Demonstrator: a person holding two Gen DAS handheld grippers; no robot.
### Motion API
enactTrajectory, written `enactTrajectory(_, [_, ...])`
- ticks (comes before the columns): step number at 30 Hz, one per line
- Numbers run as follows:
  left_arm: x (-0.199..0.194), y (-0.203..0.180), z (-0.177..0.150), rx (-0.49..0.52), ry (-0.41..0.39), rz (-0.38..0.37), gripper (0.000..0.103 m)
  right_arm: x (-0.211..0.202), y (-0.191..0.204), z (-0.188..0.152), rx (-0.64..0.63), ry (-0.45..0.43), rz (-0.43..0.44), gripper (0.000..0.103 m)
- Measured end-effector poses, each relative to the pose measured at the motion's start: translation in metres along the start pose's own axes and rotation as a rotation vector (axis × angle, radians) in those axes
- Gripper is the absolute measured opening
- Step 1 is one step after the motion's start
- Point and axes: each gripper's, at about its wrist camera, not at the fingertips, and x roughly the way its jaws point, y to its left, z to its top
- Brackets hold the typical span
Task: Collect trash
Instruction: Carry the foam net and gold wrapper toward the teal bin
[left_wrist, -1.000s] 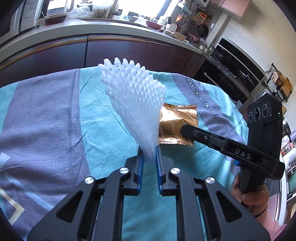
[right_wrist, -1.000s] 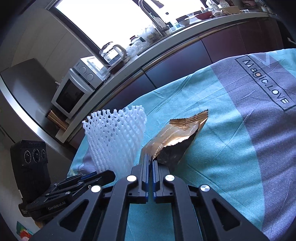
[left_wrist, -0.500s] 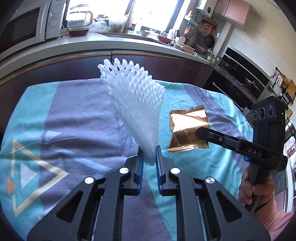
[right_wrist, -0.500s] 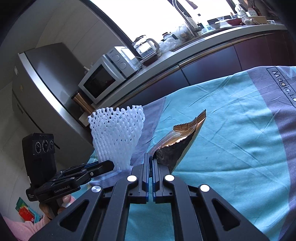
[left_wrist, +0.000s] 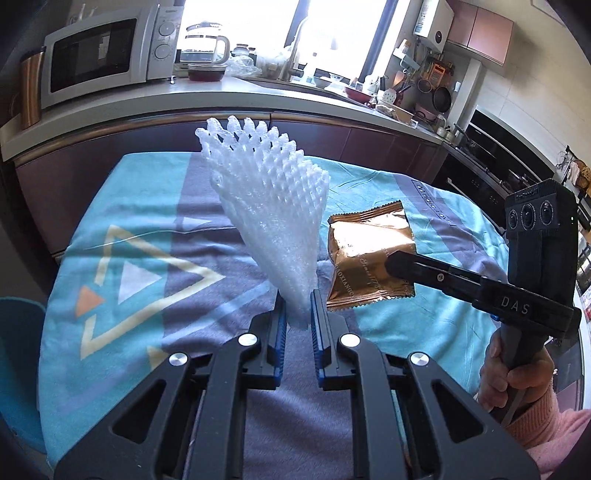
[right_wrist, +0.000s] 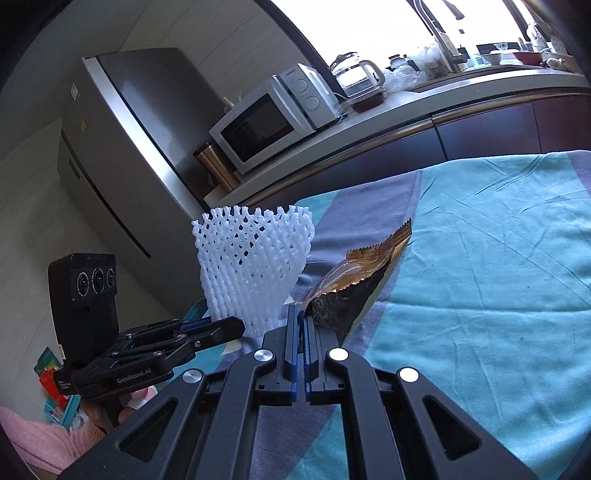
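R gripper (right_wrist: 300, 317) pinched tight on bottom edge of gold wrapper (right_wrist: 356, 291) — wrapper sticks up, tilted right, above the teal/grey cloth (right_wrist: 498, 258). L gripper (right_wrist: 221, 328) low left, clamping base of white foam net (right_wrist: 251, 266), net fanning upward just beside wrapper. Behind — microwave (right_wrist: 273, 118) & kettle (right_wrist: 356, 75) on counter (right_wrist: 406, 103), fridge (right_wrist: 122, 147) at left.

Table under teal-and-grey patterned cloth (left_wrist: 155, 236)
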Motion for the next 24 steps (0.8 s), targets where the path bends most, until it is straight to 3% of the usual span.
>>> enactTrajectory(13, [-0.059,0.047,-0.027,-0.067,-0.046,0.094,0.013,0.039,0.051,-0.013,-0.062,0.068,0.088,0.002])
enactTrajectory(24, [-0.086,0.071,-0.043,-0.117,-0.062,0.149,0.013,0.061,0.079,-0.018,-0.1,0.111,0.128,0.002])
